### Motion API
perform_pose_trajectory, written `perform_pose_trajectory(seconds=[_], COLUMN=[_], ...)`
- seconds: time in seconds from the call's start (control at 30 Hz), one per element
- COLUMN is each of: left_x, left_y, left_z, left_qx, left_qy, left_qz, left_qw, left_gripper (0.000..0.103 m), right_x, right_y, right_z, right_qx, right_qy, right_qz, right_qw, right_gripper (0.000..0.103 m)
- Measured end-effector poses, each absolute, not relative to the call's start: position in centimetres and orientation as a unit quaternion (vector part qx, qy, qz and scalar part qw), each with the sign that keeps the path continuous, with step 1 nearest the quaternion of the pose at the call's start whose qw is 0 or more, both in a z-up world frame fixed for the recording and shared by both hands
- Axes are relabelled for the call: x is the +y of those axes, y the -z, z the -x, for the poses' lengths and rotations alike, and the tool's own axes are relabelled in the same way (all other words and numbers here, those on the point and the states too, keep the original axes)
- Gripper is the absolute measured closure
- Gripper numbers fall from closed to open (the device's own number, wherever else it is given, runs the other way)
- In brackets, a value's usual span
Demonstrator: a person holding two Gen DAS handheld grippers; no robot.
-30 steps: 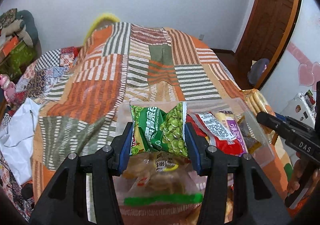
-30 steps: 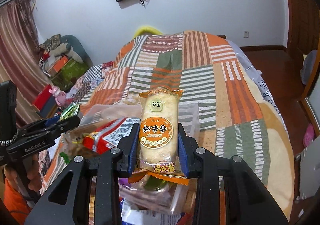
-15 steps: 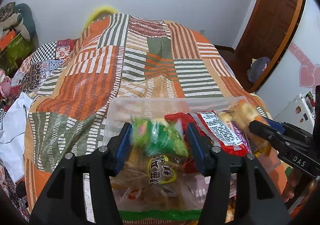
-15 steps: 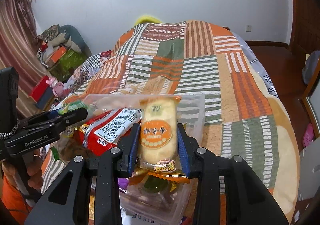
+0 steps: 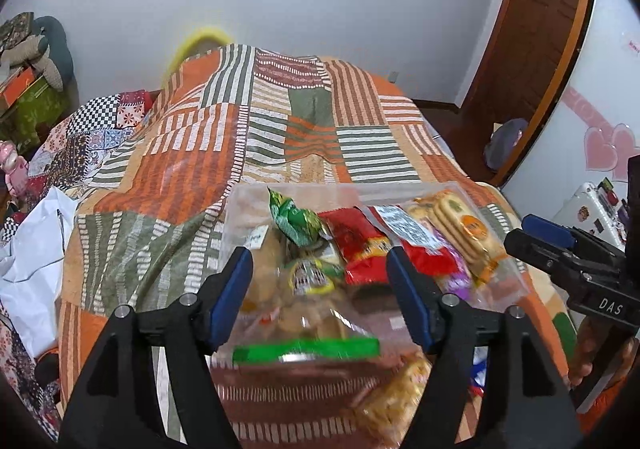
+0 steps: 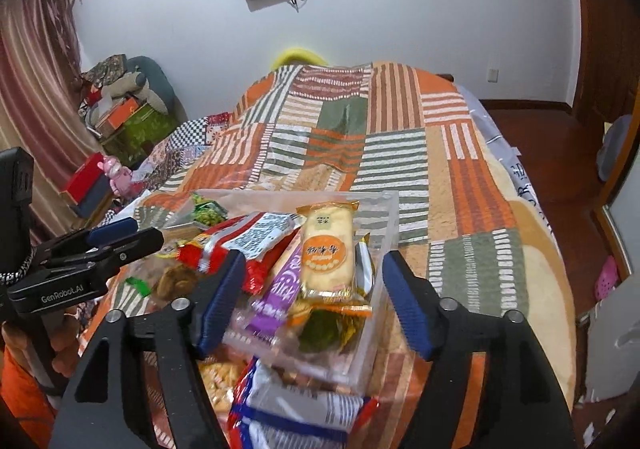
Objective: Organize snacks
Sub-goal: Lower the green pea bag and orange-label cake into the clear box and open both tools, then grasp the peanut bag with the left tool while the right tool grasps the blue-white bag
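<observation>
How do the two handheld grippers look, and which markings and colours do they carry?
Both are black plastic grippers with two angular arms, silver pivot screws and blue ribbed pads on the jaws. The left gripper carries white "GenRobot.AI" lettering on its side and a black-and-white braided cord behind. The right gripper carries white "DAS" lettering.

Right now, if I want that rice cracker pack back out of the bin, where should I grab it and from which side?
Grip the rice cracker pack across its long sides at mid-length, coming from above with the right claw, whose jaws are opening with nothing pinched. The pack lies flat on top of the other snacks in the clear bin, so both long edges look exposed; its crimped ends are flimsier.
</observation>
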State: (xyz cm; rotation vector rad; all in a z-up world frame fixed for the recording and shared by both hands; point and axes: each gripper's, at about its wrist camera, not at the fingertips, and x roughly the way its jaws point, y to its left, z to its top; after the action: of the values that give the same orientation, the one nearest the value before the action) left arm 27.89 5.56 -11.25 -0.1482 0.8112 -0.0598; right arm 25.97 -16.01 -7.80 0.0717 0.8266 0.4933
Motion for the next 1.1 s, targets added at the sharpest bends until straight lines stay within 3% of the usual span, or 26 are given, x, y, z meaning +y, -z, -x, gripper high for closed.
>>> perform_pose_trajectory(seconds=[0.5,0.6,0.97,1.1], left_x=[2.1,1.3,1.4,1.8], left_y=[12.0,13.1,16.9,17.7], left_z=[-21.6,-21.4,-21.1,-21.3], left_qx=[0.403,0.418,0.45,0.459], left_qy=[0.062,0.065,0.07,0.074], left_qz=[0.054,0.045,0.055,0.062], left_qw=[0.912,0.905,0.888,0.883], left_gripper=[0.025,0.023,0.023,0.023], right_x=[-16.9,-16.8,-15.6,-14.8], right_y=[8.7,9.9,13.2,13.8], right_z=[-21.1,-20.3,-20.2,-20.1], right_qx=[0.41,0.423,0.469,0.475], right_qy=[-0.251,-0.253,-0.258,-0.253], right_qz=[-0.002,0.003,-0.004,0.011], right_qw=[0.877,0.87,0.844,0.843], right_gripper=[0.034,0.026,0.025,0.019])
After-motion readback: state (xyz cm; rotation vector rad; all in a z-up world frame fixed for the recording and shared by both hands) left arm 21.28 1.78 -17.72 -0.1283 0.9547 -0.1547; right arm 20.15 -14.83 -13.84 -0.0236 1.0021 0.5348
